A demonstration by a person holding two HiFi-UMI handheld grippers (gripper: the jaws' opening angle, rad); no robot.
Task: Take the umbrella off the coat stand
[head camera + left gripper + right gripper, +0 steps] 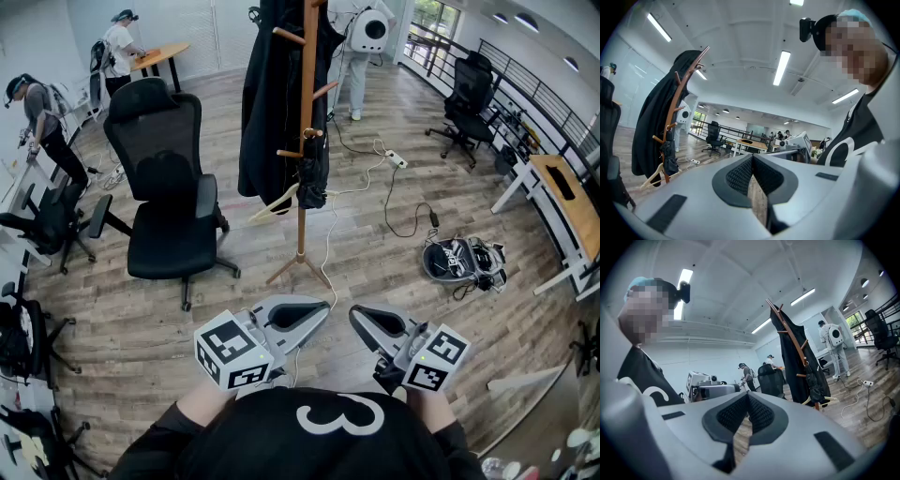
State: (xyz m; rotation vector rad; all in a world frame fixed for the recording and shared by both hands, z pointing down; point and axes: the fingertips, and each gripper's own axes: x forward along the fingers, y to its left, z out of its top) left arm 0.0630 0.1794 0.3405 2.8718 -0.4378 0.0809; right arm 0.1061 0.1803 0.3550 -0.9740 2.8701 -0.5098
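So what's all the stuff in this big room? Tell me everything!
tall wooden coat stand: one, brown, middle of the floor
long black coat: one, black, hanging on the stand
folded black umbrella: one, black, hanging from a low peg
pale clothes hanger: one, cream, below the coat
black mesh office chairs: at least three, black, beside the stand, far right, left edge
white power strip: one, white, floor right of the stand
open black bag: one, black and grey, floor at right
wooden-topped desks: at least two, light brown, far left, right edge
other people: three, far end and left
left gripper: one, grey, shut, empty, bottom left
right gripper: one, grey, shut, empty, bottom right
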